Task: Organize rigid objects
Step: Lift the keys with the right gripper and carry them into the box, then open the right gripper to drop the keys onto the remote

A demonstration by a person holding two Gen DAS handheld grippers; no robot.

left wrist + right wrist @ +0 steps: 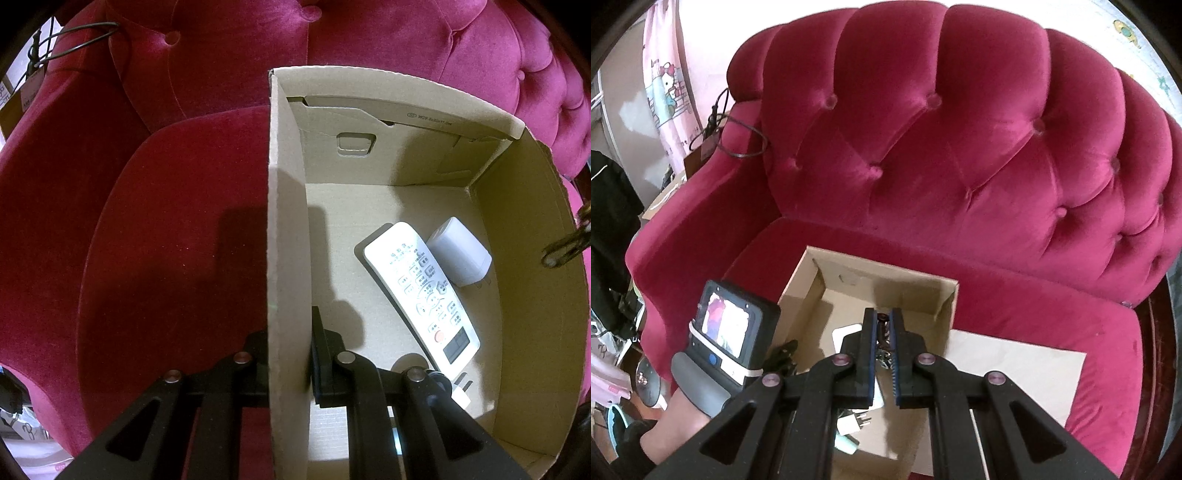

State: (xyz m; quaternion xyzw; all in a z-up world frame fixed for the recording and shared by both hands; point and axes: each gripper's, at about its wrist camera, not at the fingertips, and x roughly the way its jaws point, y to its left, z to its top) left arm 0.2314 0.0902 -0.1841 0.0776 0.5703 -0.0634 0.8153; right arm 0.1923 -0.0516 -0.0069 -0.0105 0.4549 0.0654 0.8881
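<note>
Dropoff step, looks like: right tongs [883, 345] clamped on a small dark object [882, 332], hovering over the cardboard box [955, 291]. Left tongs [290, 363] pinch the box wall. Remote [421, 291] and charger [460, 254] lie inside, beyond them. Next move: lower, release.

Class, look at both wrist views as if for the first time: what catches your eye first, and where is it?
The plush crimson tufted sofa fills the background. On its seat stands an open cardboard box with a white remote control and a white charger side by side on its floor. The left tool pinches the box's side wall, while the right tool grips a small dark object above the box.
</note>
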